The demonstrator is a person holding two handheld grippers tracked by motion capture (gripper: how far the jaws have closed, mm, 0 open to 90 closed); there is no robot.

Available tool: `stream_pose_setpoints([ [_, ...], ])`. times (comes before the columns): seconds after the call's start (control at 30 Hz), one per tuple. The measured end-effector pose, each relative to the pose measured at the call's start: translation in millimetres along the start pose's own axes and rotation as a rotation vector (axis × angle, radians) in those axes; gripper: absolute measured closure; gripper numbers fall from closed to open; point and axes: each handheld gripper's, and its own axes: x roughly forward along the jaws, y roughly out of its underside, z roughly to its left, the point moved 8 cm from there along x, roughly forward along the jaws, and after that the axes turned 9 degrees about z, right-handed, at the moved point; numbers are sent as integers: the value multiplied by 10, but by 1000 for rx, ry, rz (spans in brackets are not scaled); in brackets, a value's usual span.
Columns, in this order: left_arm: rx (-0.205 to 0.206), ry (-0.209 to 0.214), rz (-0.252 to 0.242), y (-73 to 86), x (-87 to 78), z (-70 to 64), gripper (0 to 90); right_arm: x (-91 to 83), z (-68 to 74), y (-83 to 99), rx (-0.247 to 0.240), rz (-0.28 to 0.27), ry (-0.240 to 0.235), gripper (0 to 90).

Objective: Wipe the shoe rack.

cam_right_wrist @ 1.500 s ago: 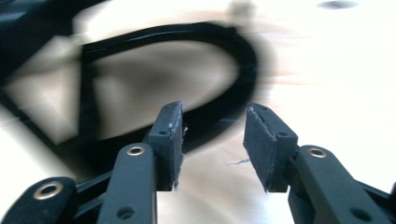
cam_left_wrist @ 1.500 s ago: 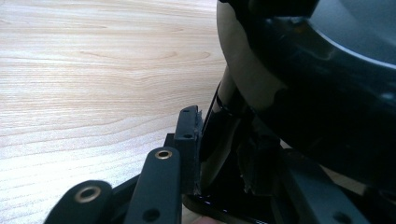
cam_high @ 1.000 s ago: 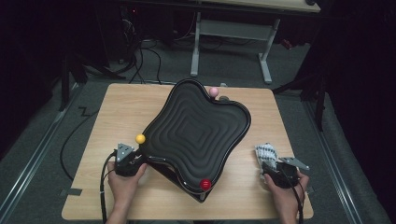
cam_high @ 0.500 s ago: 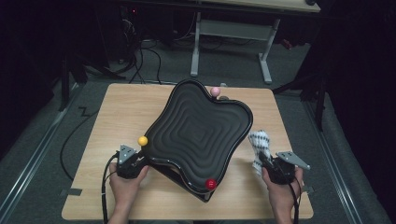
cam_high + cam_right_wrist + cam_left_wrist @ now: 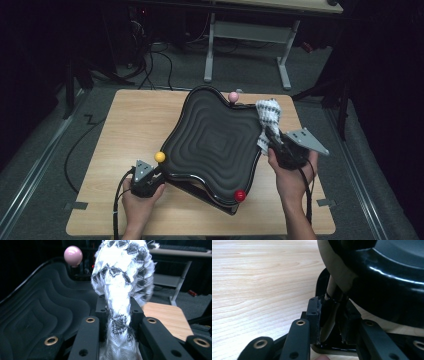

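A black tray [image 5: 215, 145] with stepped ridges sits tilted on the wooden table [image 5: 135, 120]. Ball knobs stick out from it: pink [image 5: 233, 96] at the far edge, yellow [image 5: 159, 157] at the left, red [image 5: 240, 195] at the near corner. My left gripper [image 5: 151, 174] is by the yellow knob, under the tray's left edge. In the left gripper view it [image 5: 330, 315] is shut on a thin stem [image 5: 333, 293] below the tray's rim [image 5: 387, 290]. My right gripper [image 5: 269, 135] is shut on a white-and-black patterned cloth [image 5: 268, 116], which lies against the tray's far right edge. The cloth [image 5: 122, 285] stands up between its jaws [image 5: 118, 312].
A strip of bare table [image 5: 165, 317] lies to the right of the tray. Beyond the table stand a grey desk frame [image 5: 245, 35] and cables [image 5: 150, 55] on the dark floor. The wooden top left of the tray carries nothing.
My right gripper has carried the cloth from the table's near right corner forward to the tray's far right edge. The tray has shifted slightly; the red knob moved right. The left gripper has stayed put.
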Motion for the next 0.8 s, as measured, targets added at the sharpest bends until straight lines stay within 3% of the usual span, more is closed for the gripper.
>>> stream_pose_setpoints([
  [0.13, 21, 11, 4, 17, -8, -52, 725, 212, 15, -70, -30, 34, 39, 707],
  [0.23, 34, 20, 4, 27, -12, -85, 727, 350, 13, -84, -45, 66, 37, 637],
  [0.33, 38, 21, 6, 32, -13, -104, 728, 419, 43, -92, -79, 67, 53, 697],
  [0.37, 39, 21, 7, 33, -13, -112, 728, 437, 78, -92, -105, 66, 54, 730],
  [0.5, 57, 28, 15, 41, -14, -156, 730, 545, 348, -38, -252, 102, -36, 755],
  [0.57, 66, 29, 17, 45, -16, -175, 731, 581, 405, -34, -316, 104, -18, 755],
  [0.63, 73, 29, 19, 49, -16, -186, 733, 617, 349, -77, -287, 101, -12, 754],
  [0.73, 73, 31, 17, 50, -15, -187, 733, 641, 150, -182, -198, 74, 47, 749],
  [0.8, 75, 31, 17, 50, -15, -186, 734, 645, 72, -230, -152, 63, 61, 745],
])
